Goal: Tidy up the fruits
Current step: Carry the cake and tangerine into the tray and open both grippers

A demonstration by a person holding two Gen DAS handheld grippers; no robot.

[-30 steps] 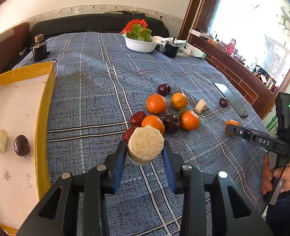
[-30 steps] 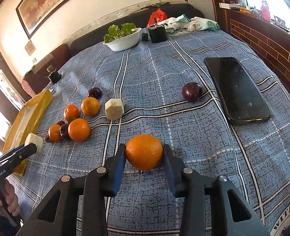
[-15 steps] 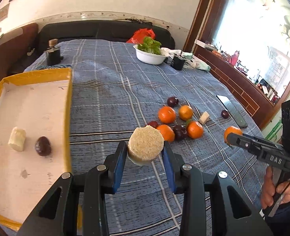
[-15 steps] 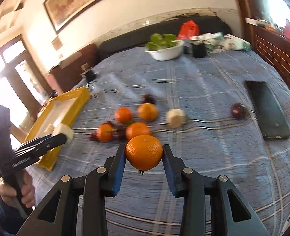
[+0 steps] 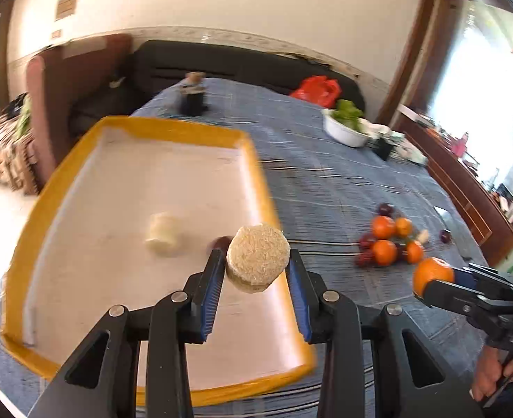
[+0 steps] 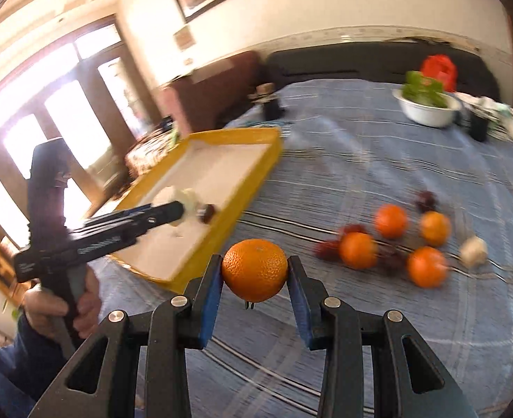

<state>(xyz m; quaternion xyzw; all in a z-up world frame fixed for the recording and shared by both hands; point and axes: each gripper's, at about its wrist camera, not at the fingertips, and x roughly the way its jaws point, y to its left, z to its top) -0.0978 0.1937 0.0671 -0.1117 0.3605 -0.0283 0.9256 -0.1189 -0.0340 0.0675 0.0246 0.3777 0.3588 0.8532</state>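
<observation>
**Grippers Loaded, Tray Within Reach**

Left gripper (image 5: 256,271) is seen pinching a pale, rough-faced fruit chunk (image 5: 258,256) between its blue pads, held above the near right part of the yellow tray (image 5: 256,160). A pale chunk (image 5: 162,235) and a dark fruit (image 5: 221,242), partly hidden behind the held piece, are already lying on the tray's white floor. The right gripper (image 6: 254,271) is pinching an orange (image 6: 254,268), carried over the blue plaid cloth (image 6: 378,160) just beside the tray's near corner and not yet over it. The loose pile of oranges and dark fruits (image 6: 392,244) is left on the cloth, well apart from the tray.

The step in hand is judged to be delivery of both pieces to the tray. It would be done well if the chunk were lowered close to the floor of the tray before the pads are spread, on a bare patch away from the two pieces already there. The orange should be brought fully inside the yellow rim and set down low, since a round fruit dropped from height is likely to roll against the wall or out. Both views are blurred, so the exact clearance cannot be told.
</observation>
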